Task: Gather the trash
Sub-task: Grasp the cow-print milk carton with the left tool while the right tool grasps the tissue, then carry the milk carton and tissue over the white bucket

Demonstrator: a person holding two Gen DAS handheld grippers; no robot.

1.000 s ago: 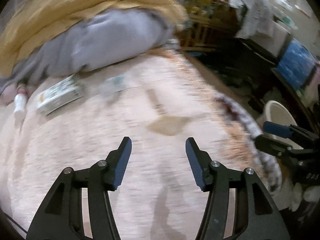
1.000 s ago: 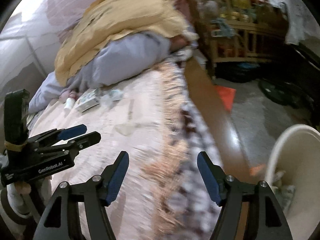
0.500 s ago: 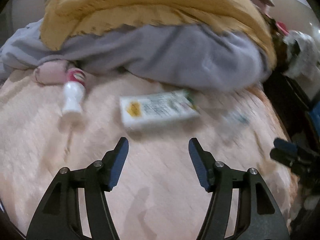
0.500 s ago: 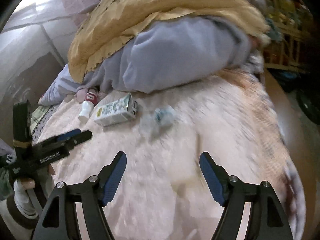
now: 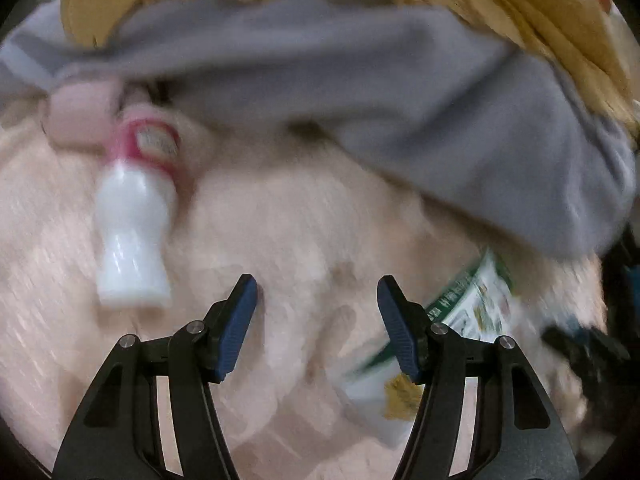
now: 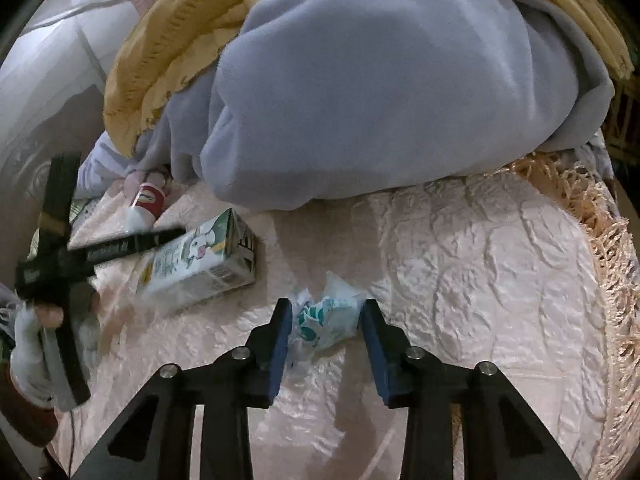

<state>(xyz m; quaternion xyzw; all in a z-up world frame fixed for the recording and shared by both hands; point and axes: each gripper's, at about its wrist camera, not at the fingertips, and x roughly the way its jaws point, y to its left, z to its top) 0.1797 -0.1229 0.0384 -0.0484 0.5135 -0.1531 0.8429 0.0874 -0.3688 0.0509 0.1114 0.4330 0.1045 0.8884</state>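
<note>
The right gripper (image 6: pixel 325 322) straddles the crumpled wrapper (image 6: pixel 326 316) on the pink bedspread (image 6: pixel 480 280), jaws narrowed but seemingly not gripping; closing comes next. The left gripper (image 5: pixel 316 320), jaws wide, hovers with the white bottle (image 5: pixel 134 240) at ten o'clock.

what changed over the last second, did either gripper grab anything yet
Both grippers moved in over the bed toward the trash. The right gripper narrowed and now straddles the crumpled wrapper, not yet clamped. The left gripper, open and empty, came close to the bottle. Carton and bottle stayed put.
</note>
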